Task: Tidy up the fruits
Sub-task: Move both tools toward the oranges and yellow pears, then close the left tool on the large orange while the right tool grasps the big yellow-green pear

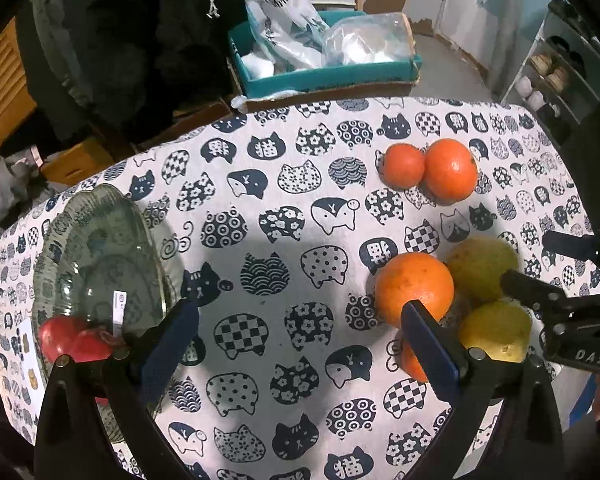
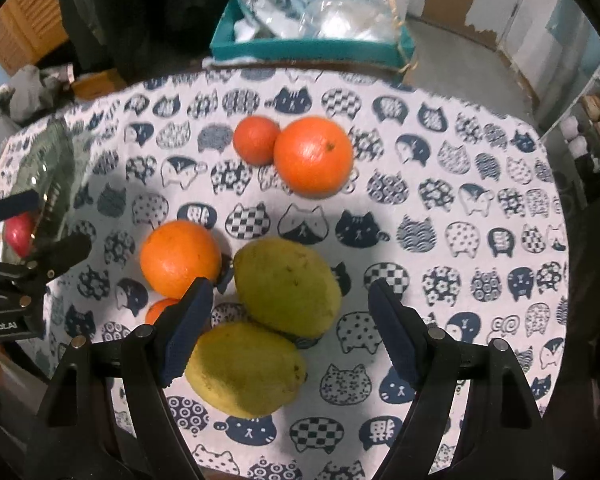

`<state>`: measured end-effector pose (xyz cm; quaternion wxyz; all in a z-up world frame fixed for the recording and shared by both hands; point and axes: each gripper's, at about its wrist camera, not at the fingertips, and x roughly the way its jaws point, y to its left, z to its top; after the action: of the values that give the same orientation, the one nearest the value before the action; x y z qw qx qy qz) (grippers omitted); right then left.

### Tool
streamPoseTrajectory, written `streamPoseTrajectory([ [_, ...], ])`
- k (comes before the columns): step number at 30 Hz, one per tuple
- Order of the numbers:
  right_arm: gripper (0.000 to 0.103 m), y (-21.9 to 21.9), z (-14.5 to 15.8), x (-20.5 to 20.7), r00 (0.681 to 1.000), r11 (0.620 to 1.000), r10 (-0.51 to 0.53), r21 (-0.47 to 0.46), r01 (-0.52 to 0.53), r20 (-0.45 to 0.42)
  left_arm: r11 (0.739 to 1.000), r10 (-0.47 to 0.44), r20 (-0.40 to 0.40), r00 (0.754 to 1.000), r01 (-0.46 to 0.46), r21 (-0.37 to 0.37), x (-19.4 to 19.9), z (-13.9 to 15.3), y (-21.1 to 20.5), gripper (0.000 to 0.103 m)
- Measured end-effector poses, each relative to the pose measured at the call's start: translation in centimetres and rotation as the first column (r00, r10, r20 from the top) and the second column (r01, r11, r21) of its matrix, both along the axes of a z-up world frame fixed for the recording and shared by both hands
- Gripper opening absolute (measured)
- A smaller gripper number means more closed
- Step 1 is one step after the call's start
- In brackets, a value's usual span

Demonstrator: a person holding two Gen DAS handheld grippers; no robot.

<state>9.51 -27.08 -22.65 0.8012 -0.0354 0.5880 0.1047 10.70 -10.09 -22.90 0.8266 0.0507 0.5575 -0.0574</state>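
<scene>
My right gripper (image 2: 288, 328) hangs with its fingers spread wide and holding nothing, over the two yellow-green fruits (image 2: 288, 286) that lie touching each other at the lower centre of the right wrist view; the nearer one (image 2: 244, 370) sits against my left finger pad. My left gripper (image 1: 300, 344) is likewise spread and empty over bare cloth, with the glass bowl (image 1: 100, 248) at the lower left of its frame, red fruit (image 1: 76, 340) inside it. The risk I judge greatest is that closing on one yellow-green fruit nudges its neighbour or the orange (image 2: 180, 258) just beside them, since they are clustered and round, and any could roll across the surface (image 2: 440, 184) toward its edge. A small orange (image 2: 160, 310) half hidden behind my left finger could also be knocked. The two oranges (image 2: 296, 152) at upper centre sit well apart from this.
</scene>
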Motion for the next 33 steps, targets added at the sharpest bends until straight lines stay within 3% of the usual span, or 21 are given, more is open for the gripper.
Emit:
streamPoseTrajectory([
  [13,0.080,0.8,-4.2,1.3,0.994,0.998,0.040,-0.045,-0.045,-0.104,1.000,0.002,-0.048,0.999,-0.003,-0.013,0.8,-2.1,0.1,0.102],
  [20,0.075,0.7,-6.5,2.3,0.988,0.999,0.031,-0.004,-0.032,-0.151,1.000,-0.011,-0.058,0.998,0.010,-0.026,1.1,-2.3,-0.5,0.102],
  [25,0.073,0.4,-6.7,2.4,0.990,1.000,0.017,0.023,-0.014,-0.138,0.999,-0.024,-0.068,0.997,0.022,-0.040,1.3,-2.6,-1.3,0.102],
  [33,0.073,-2.9,-6.0,3.3,0.992,0.994,-0.098,0.043,0.101,-0.074,0.995,-0.056,-0.080,0.995,0.049,-0.082,1.8,-2.9,-3.1,0.102],
])
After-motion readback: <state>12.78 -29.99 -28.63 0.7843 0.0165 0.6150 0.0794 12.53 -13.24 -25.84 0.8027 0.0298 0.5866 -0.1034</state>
